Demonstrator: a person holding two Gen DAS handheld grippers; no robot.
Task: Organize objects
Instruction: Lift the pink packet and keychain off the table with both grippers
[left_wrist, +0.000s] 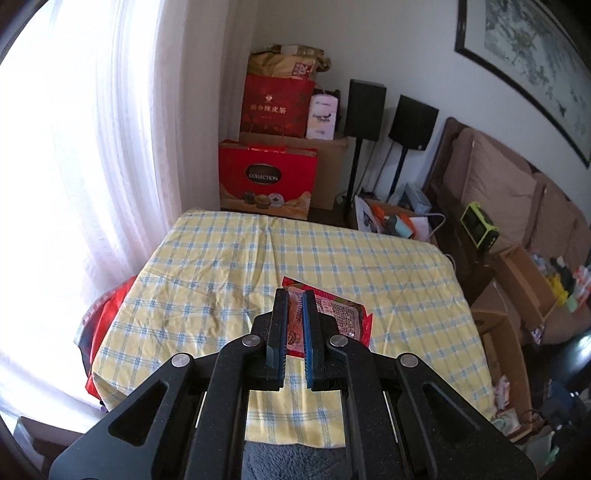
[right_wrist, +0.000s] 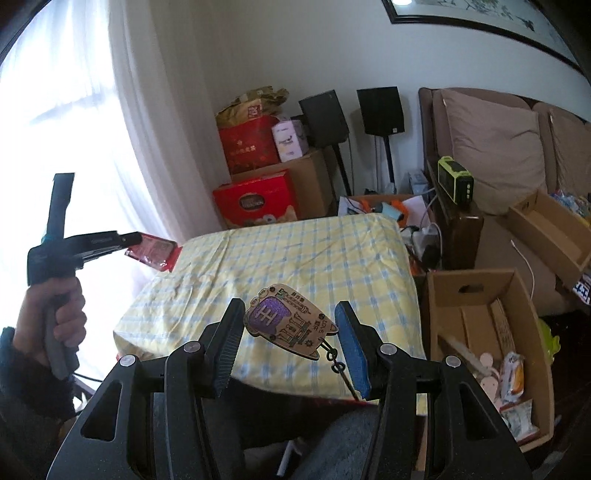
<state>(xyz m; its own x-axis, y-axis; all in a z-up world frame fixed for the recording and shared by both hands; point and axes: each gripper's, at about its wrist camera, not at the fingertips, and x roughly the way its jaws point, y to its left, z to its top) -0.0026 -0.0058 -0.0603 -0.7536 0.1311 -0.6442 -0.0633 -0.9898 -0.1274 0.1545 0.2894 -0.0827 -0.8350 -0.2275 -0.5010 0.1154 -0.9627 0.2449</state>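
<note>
While I look along my left claw (left_wrist: 296, 325), I find its jaws drawn nearly together and clamped on a red snack packet (left_wrist: 332, 317). The packet stands edge-on between the pads and sticks out ahead and to the right of the tips, its printed label facing up. Below and beyond the claw lies a table under a yellow and blue checked cloth (left_wrist: 229, 266); I see nothing else on it. Past the far edge of the cloth, ahead of the claw, red gift boxes (left_wrist: 267, 181) are stacked in the corner, with two black speakers (left_wrist: 388, 110) on stands to their right. A brown sofa (left_wrist: 517, 199) runs along the wall far to the right.

Turning to the right wrist view, I note my right claw (right_wrist: 288, 343) with its jaws standing partly apart. A wooden tag (right_wrist: 291, 325) with a purple patch and printed drawings sits between the fingers; its short metal chain (right_wrist: 338, 363) hangs by the right pad. Whether the pads press on the tag I cannot tell, though its edges reach close to both. The checked cloth spreads directly ahead of this claw. Off to the left, a hand (right_wrist: 55, 314) grips the handle of the left claw, the red packet held at its tip beside the cloth's corner. To the right of the claw and lower down, an open cardboard box (right_wrist: 480, 295) holds mixed small items.
</note>
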